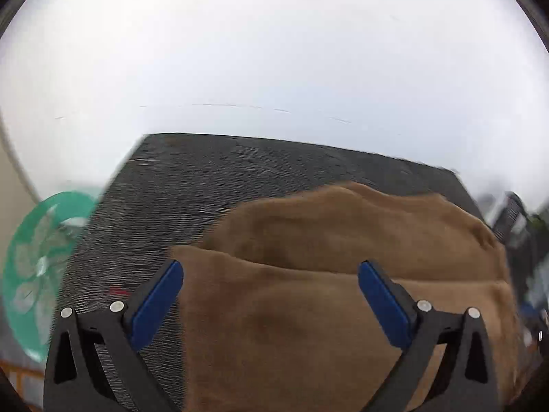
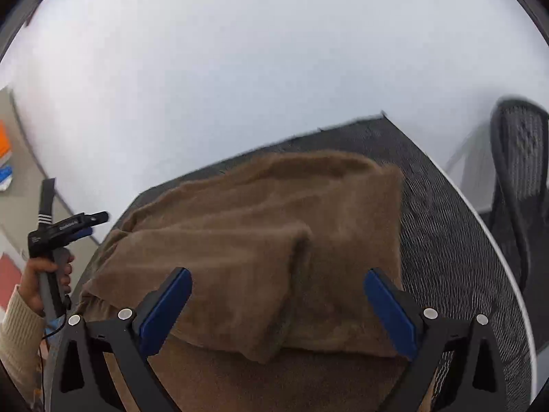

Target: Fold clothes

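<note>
A brown fleecy garment [image 1: 343,292] lies folded in layers on a dark textured mat [image 1: 178,185]. My left gripper [image 1: 271,271] hovers open just above its near left part, blue pads wide apart with nothing between them. In the right wrist view the same garment [image 2: 274,233] shows a folded flap lying over its middle, on the mat [image 2: 446,226]. My right gripper [image 2: 278,281] is open over the garment's near edge, holding nothing. At that view's left edge a hand holds the left gripper [image 2: 85,223], its fingers pointing toward the garment's left side.
A green fan [image 1: 37,267] stands left of the mat. A white wall fills the background. A black mesh office chair [image 2: 518,178] stands to the right of the table. Orange and blue items [image 2: 5,158] lie on the floor at far left.
</note>
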A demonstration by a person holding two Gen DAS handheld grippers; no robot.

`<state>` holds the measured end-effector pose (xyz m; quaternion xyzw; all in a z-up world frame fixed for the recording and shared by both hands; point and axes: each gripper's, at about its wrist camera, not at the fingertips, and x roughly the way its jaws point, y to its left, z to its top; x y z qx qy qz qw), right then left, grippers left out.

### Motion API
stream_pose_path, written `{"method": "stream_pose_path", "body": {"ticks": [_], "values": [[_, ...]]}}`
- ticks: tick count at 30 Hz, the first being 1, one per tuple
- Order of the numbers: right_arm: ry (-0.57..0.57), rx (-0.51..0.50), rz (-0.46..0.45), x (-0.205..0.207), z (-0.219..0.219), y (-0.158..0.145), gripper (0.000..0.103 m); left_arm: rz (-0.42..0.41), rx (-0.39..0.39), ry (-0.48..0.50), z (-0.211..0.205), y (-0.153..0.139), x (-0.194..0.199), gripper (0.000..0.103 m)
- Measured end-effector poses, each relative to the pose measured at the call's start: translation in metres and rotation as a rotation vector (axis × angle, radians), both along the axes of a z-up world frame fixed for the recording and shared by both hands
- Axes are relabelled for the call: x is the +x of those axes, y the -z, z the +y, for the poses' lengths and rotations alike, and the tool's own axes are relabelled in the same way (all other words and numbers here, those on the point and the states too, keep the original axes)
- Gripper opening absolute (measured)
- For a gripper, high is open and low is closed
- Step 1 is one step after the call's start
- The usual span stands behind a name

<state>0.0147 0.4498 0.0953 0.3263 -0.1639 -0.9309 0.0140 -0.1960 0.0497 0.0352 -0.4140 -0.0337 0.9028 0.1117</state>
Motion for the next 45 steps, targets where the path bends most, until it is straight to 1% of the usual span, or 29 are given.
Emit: {"method": "stream_pose_path", "body": {"ticks": [2,3,6,7,9,10,11,12,15,17,21,24,26,27,28,29,30,32,33,34,35,37,38,40,42,45], "values": [[-0.087,-0.012,-0.012,-0.009,-0.008,-0.009,0.102,-0.037,-0.003,-0.006,0.004,0.011,-0.006,0.103],[-0.14,-0.029,-0.032,-0.016,-0.012,-0.009,0.102,-0.056,-0.026,-0.029,0.003,0.02,-0.01,0.103],[-0.245,-0.051,-0.087,-0.035,-0.026,-0.002,0.102,-0.108,-0.097,-0.095,-0.002,0.047,-0.023,0.103],[-0.246,-0.028,-0.116,-0.042,-0.028,0.006,0.102,-0.111,-0.116,-0.11,-0.006,0.054,-0.026,0.103],[-0.246,0.019,-0.173,-0.057,-0.032,0.02,0.102,-0.114,-0.059,-0.118,-0.019,0.065,-0.027,0.103],[-0.247,0.045,-0.2,-0.064,-0.033,0.028,0.102,-0.127,-0.019,-0.138,-0.025,0.067,-0.029,0.103],[-0.248,0.079,-0.22,-0.069,-0.036,0.035,0.102,-0.126,-0.013,-0.153,-0.028,0.067,-0.03,0.103],[-0.249,0.122,-0.235,-0.072,-0.039,0.041,0.102,-0.126,-0.028,-0.158,-0.027,0.067,-0.03,0.103],[-0.251,0.372,-0.238,-0.074,-0.059,0.051,0.102,-0.126,-0.064,-0.172,-0.026,0.067,-0.033,0.103],[-0.241,0.399,-0.228,-0.076,-0.059,0.055,0.102,-0.128,-0.08,-0.182,-0.024,0.067,-0.034,0.103],[-0.217,0.378,-0.236,-0.079,-0.049,0.055,0.102,-0.116,-0.073,-0.195,-0.025,0.063,-0.025,0.103],[-0.186,0.369,-0.228,-0.067,-0.045,0.049,0.102,-0.064,-0.066,-0.179,-0.023,0.044,-0.002,0.103],[-0.149,0.363,-0.198,-0.052,-0.044,0.038,0.102,-0.017,-0.072,-0.135,-0.017,0.029,0.022,0.103],[-0.141,0.353,-0.167,-0.041,-0.044,0.03,0.102,0.009,-0.078,-0.106,-0.013,0.022,0.036,0.103],[-0.143,0.337,-0.143,-0.034,-0.044,0.025,0.102,0.029,-0.09,-0.073,-0.007,0.015,0.05,0.103],[-0.145,0.322,-0.12,-0.027,-0.045,0.019,0.102,0.032,-0.115,-0.033,0.002,0.013,0.064,0.103],[-0.155,0.307,-0.107,-0.02,-0.047,0.016,0.102,0.022,-0.14,-0.002,0.011,0.013,0.074,0.103],[-0.192,0.301,-0.116,-0.017,-0.055,0.019,0.102,-0.017,-0.188,0.028,0.023,0.02,0.087,0.103],[-0.209,0.301,-0.125,-0.016,-0.058,0.023,0.102,-0.038,-0.192,0.025,0.025,0.025,0.091,0.103],[-0.22,0.314,-0.155,-0.019,-0.062,0.032,0.102,-0.059,-0.196,0.022,0.027,0.031,0.095,0.103],[-0.229,0.328,-0.19,-0.021,-0.066,0.041,0.102,-0.081,-0.193,0.018,0.027,0.037,0.097,0.103],[-0.24,0.356,-0.284,-0.03,-0.069,0.061,0.103,-0.099,-0.139,0.002,0.02,0.044,0.097,0.103],[-0.239,0.355,-0.263,-0.029,-0.069,0.056,0.103,-0.102,-0.118,-0.005,0.017,0.046,0.098,0.103],[-0.239,0.359,-0.281,-0.031,-0.069,0.058,0.103,-0.112,-0.126,0.0,0.02,0.046,0.099,0.103],[-0.237,0.369,-0.277,-0.03,-0.069,0.057,0.103,-0.118,-0.141,-0.002,0.023,0.05,0.095,0.103],[-0.237,0.367,-0.277,-0.03,-0.068,0.056,0.103,-0.126,-0.156,-0.015,0.027,0.049,0.099,0.103]]}}
